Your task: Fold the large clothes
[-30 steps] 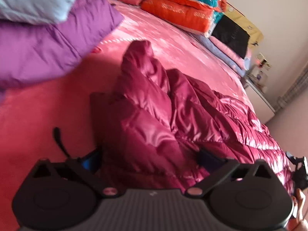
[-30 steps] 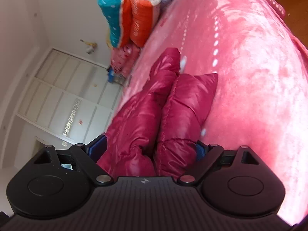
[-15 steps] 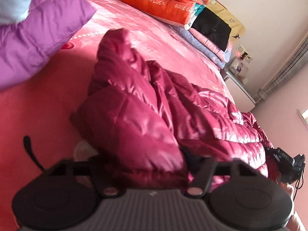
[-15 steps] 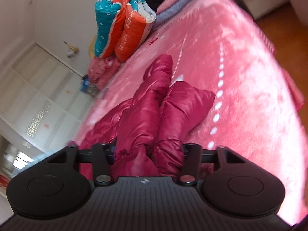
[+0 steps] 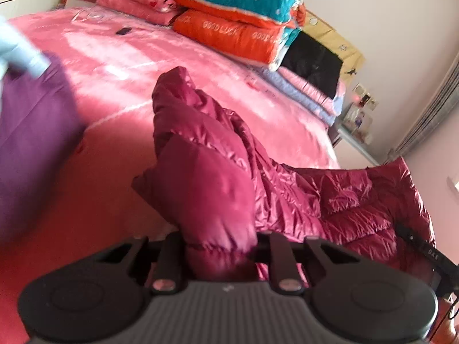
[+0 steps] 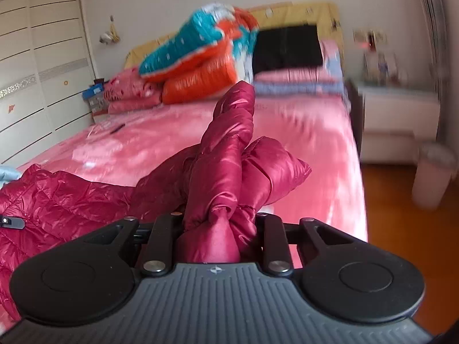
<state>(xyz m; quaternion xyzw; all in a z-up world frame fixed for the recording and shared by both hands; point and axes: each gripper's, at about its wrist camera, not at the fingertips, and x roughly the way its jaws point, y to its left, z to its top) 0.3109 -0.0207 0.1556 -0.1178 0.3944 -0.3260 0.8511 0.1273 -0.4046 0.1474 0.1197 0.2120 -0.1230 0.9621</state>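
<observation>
The left gripper (image 5: 219,253) has just been closing and now pinches a padded edge of the crimson down jacket (image 5: 287,189), which sprawls across the pink bed (image 5: 143,66); the right gripper (image 6: 219,229) has closed likewise on a bunched cuff. Better to lift both ends evenly — keeping the fabric taut, not twisted. Both tools point slightly downward toward the bed.

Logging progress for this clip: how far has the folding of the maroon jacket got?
Early. Done: both claws have just closed on the jacket, fabric bunched between the jaws of the left claw and the right claw. In hand: the gripped ends are raised off the pink bed while the middle sags in a crumpled heap. Left: no neat fold shows yet; it needs spreading, folding and setting down.
</observation>
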